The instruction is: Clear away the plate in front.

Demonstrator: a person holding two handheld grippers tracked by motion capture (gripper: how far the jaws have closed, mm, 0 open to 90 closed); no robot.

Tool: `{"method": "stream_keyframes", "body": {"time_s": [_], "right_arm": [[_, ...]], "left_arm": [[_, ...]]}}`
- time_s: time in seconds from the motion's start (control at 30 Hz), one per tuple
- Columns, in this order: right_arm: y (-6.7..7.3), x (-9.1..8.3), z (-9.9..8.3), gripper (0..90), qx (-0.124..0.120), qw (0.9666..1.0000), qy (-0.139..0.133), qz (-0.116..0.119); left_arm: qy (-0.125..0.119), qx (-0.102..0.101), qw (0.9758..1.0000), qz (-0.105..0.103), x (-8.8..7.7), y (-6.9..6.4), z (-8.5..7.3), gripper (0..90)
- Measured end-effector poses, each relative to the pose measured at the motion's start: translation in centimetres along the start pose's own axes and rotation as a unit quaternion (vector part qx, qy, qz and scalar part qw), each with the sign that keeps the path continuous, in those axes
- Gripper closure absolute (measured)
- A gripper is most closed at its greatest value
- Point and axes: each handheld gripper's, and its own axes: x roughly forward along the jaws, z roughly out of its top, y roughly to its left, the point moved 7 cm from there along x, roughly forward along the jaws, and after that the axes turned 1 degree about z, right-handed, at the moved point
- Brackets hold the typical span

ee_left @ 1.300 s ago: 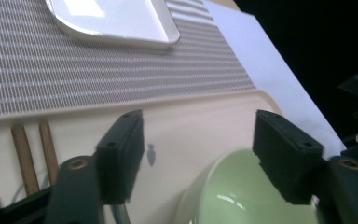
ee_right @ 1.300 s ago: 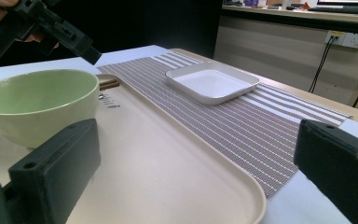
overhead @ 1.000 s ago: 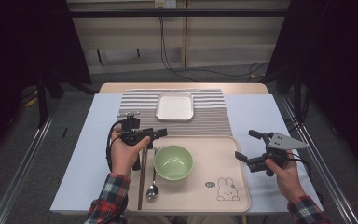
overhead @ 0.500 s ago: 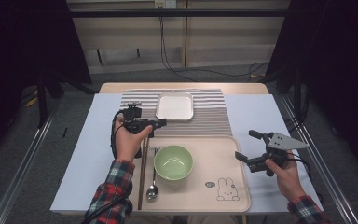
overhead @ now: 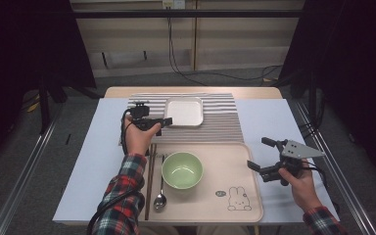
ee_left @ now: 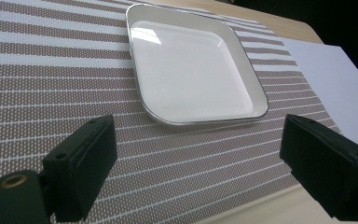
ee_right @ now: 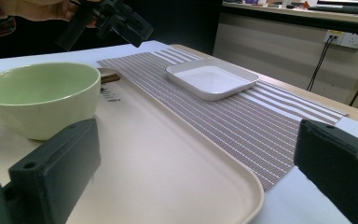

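A white square plate [overhead: 184,111] [ee_left: 196,70] lies on a striped mat [overhead: 220,125]. My left gripper [overhead: 164,121] [ee_left: 198,140] hovers low over the mat at the plate's near left corner and points at it. Its jaws have just been opening and stand open with nothing between them. A green bowl [overhead: 182,169] [ee_right: 42,98] sits on a beige tray [overhead: 230,166] [ee_right: 168,177]. Chopsticks [overhead: 149,181] and a spoon [overhead: 160,188] lie left of the bowl. My right gripper [overhead: 257,152] [ee_right: 200,149] is open and empty at the tray's right edge.
A pale blue sheet [overhead: 274,117] covers the table under the mat and tray. A rabbit drawing [overhead: 239,198] marks the tray's near right part. Metal rails [overhead: 24,171] run along the floor on both sides of the table.
My left hand has moved away from the chopsticks on the tray toward the white plate, farther up the table. The right hand has stayed where it was.
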Motion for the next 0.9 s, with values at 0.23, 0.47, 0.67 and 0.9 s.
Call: {"method": "stream_keyframes", "body": {"time_s": [0.23, 0.47, 0.67, 0.9], "right_arm": [[0.4, -0.4, 0.0, 0.0, -0.001, 1.0000, -0.001, 0.003], [0.4, -0.6, 0.0, 0.0, -0.002, 1.0000, 0.000, 0.002], [0.4, -0.4, 0.0, 0.0, -0.002, 1.0000, 0.000, 0.003], [0.3, -0.3, -0.1, 0.0, -0.004, 1.0000, 0.004, 0.005]], "left_arm": [[-0.003, -0.004, 0.9999, 0.015, 0.8, 0.3, 0.6, 9.8], [-0.008, -0.003, 0.9996, 0.027, 1.8, 0.7, 1.2, 13.8], [-0.003, -0.017, 0.9992, 0.036, 2.8, 1.0, 1.3, 24.6], [0.004, -0.012, 0.9985, 0.052, 4.0, 1.6, 1.5, 34.4]]}}
